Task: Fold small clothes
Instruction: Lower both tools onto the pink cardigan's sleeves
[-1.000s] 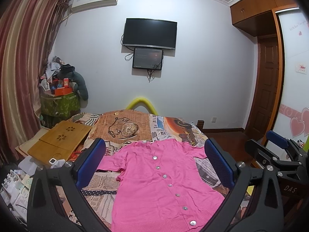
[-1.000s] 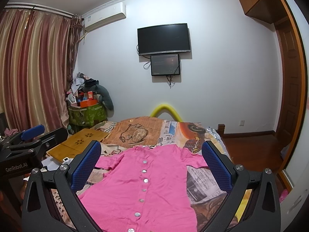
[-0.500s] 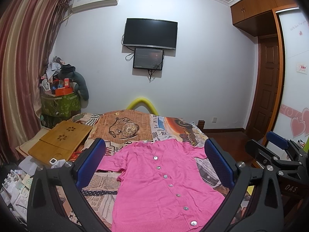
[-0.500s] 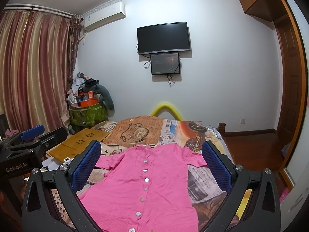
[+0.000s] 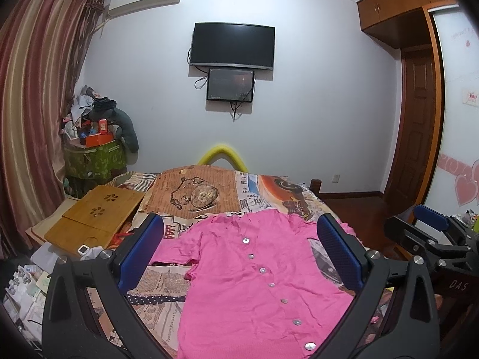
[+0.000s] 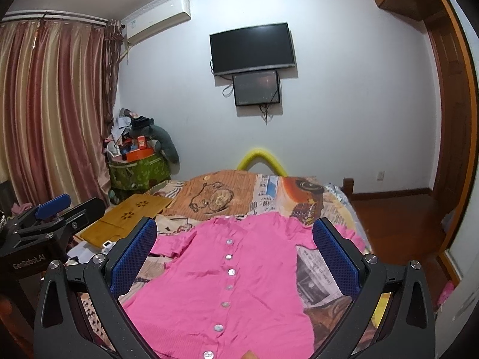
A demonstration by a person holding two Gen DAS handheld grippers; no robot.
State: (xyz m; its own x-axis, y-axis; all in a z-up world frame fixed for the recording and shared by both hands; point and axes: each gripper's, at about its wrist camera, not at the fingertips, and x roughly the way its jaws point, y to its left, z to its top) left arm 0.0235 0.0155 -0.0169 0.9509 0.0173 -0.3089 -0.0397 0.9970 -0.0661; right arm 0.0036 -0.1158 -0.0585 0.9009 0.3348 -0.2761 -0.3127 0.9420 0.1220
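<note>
A pink short-sleeved cardigan (image 5: 257, 281) with a row of pale buttons lies spread flat, front up, on the bed (image 5: 194, 197), collar toward the far wall. In the right wrist view the same pink cardigan (image 6: 221, 287) fills the lower middle. My left gripper (image 5: 239, 239) hovers open above its chest, blue pads wide apart, nothing between them. My right gripper (image 6: 235, 236) is open too, held over the garment with empty fingers. Each gripper shows at the edge of the other's view: the right gripper (image 5: 431, 233) and the left gripper (image 6: 54, 212).
A patchwork print cover lies on the bed. A wooden lap desk (image 5: 95, 215) rests at the bed's left side, papers below it. A cluttered green box (image 5: 95, 155) stands by the curtain. A TV (image 5: 233, 45) hangs on the far wall; a wooden door (image 5: 419, 125) is at right.
Almost nothing differs. Both grippers stay open above the cardigan, with only a slight drift of the views; the cardigan lies as before.
</note>
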